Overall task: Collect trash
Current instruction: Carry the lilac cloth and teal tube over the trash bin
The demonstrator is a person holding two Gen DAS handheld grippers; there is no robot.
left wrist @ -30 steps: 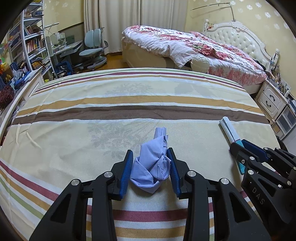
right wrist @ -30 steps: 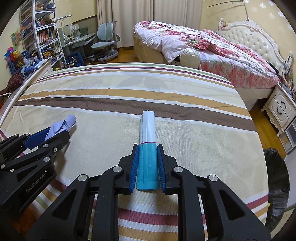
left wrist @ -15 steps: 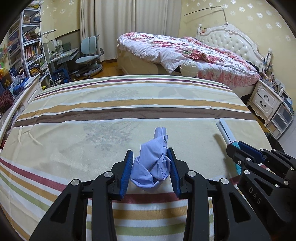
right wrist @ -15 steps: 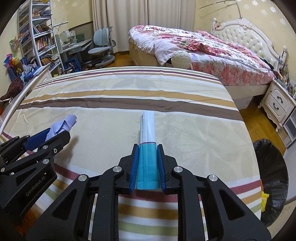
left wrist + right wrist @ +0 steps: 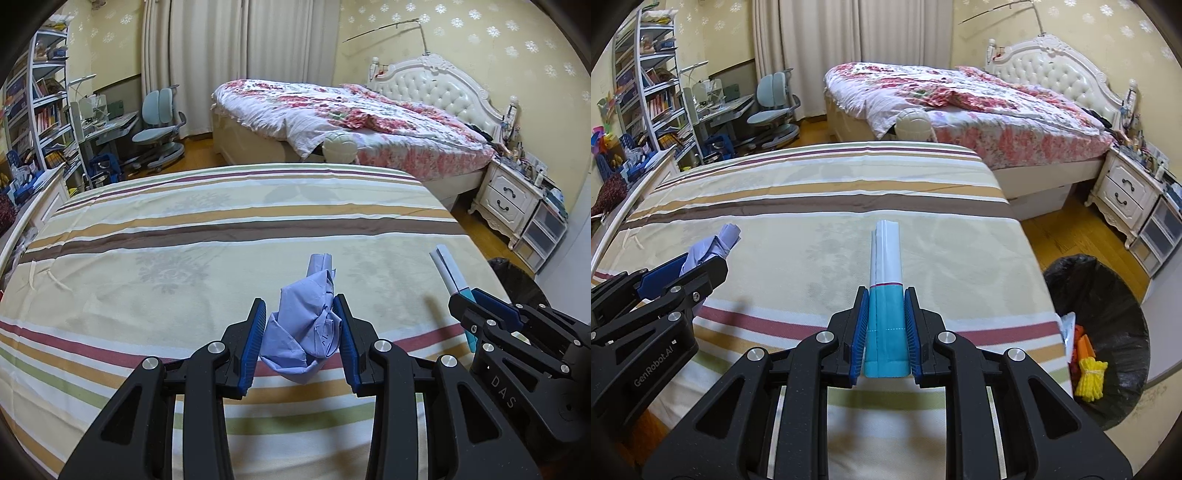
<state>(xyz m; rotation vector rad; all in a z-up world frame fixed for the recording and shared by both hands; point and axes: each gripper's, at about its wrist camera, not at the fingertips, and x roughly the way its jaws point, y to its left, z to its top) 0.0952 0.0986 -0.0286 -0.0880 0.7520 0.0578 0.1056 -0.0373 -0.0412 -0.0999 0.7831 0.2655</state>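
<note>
A crumpled wad of pale blue paper is being held between the blue pads of the left gripper, whose jaws are being kept only narrowly apart, pressed on either side of the wad. A folded white and teal paper packet is being clamped at its teal end by the right gripper, whose jaws are being kept almost fully closed on it; the packet's long axis is running straight forward out of the jaws, with its white end pointing away over the striped bedsheet. Both pieces are being carried clear above the sheet rather than resting on it. A round bin lined with a black plastic bag is standing on the wooden floor just past the bed's right edge, and yellow and orange scraps are already lying inside it. The coming move is judged to turn on that bin lying to the right of both grippers and lower than the bed. The right gripper is the nearer of the two, so the packet is likely to be taken over the rim first, while the wad is having to cross farther from the left.
</note>
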